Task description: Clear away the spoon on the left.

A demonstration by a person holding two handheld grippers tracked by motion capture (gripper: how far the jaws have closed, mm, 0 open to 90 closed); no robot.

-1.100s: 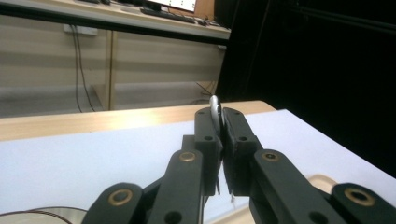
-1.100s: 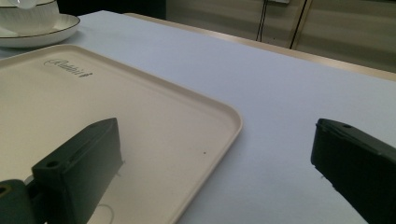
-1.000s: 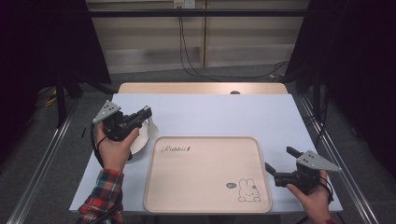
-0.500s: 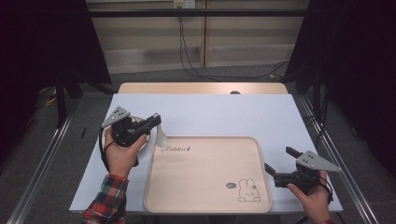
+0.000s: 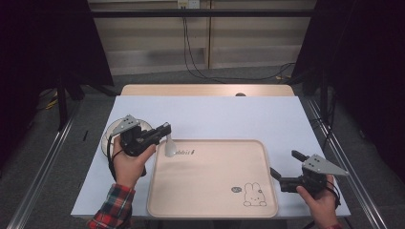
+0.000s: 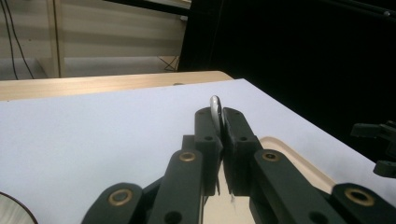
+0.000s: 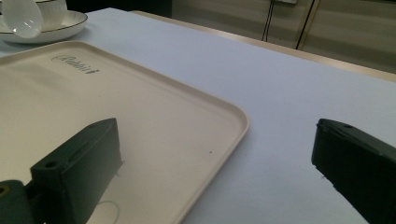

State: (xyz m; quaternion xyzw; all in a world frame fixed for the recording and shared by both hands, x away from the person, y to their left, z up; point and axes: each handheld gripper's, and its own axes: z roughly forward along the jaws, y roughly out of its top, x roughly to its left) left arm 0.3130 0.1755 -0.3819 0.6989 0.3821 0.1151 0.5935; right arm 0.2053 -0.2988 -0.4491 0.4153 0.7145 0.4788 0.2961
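Note:
My left gripper (image 5: 165, 130) is shut on the handle of a white spoon (image 5: 170, 148), whose bowl hangs down over the far left corner of the beige tray (image 5: 210, 176). In the left gripper view the handle's tip (image 6: 215, 109) sticks up between the closed jaws. The right gripper view has the spoon's bowl (image 7: 23, 18) at its top left, in front of a cup (image 7: 49, 9) on a saucer (image 7: 60, 25). My right gripper (image 5: 284, 163) stands open just off the tray's right edge, with nothing between its fingers (image 7: 74, 168).
The saucer (image 5: 109, 138) with its cup sits on the white table left of the tray, partly behind my left hand. A rabbit drawing (image 5: 253, 194) marks the tray's near right corner. A wooden strip (image 5: 205, 89) borders the table's far edge.
My left gripper has carried the spoon to the right and slightly down, from above the saucer to the tray's far left corner. The right gripper has stayed put.

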